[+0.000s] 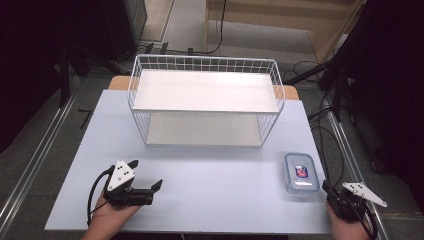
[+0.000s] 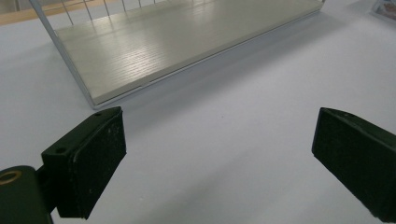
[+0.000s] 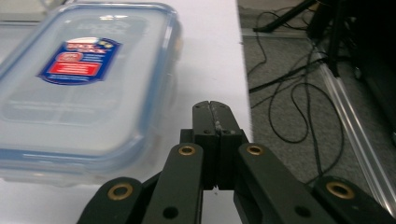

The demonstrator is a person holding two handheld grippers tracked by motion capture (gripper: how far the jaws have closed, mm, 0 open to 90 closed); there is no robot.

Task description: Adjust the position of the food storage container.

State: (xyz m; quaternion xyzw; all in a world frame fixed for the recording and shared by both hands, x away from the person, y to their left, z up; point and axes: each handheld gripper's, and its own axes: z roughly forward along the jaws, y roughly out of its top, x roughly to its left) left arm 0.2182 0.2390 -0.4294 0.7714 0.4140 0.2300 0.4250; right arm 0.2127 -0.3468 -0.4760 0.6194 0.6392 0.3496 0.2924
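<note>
**Two hand-held grippers at rest before a lidded container and a wire shelf**

The right gripper (image 1: 327, 189) rests at the table's (image 1: 210, 200) near right corner with its jaws pressed fully together, holding nothing. Just ahead of its tips lies the clear plastic container (image 1: 301, 173), flat on the table with its blue-rimmed lid on and label facing up, so a grasp from the near end looks readily available. The left gripper (image 1: 146, 175) sits at the near left with jaws spread wide and empty, pointed toward the white wire rack (image 1: 205, 102). The rack's open front faces the person, which probably suits sliding the container onto a shelf board.
</note>
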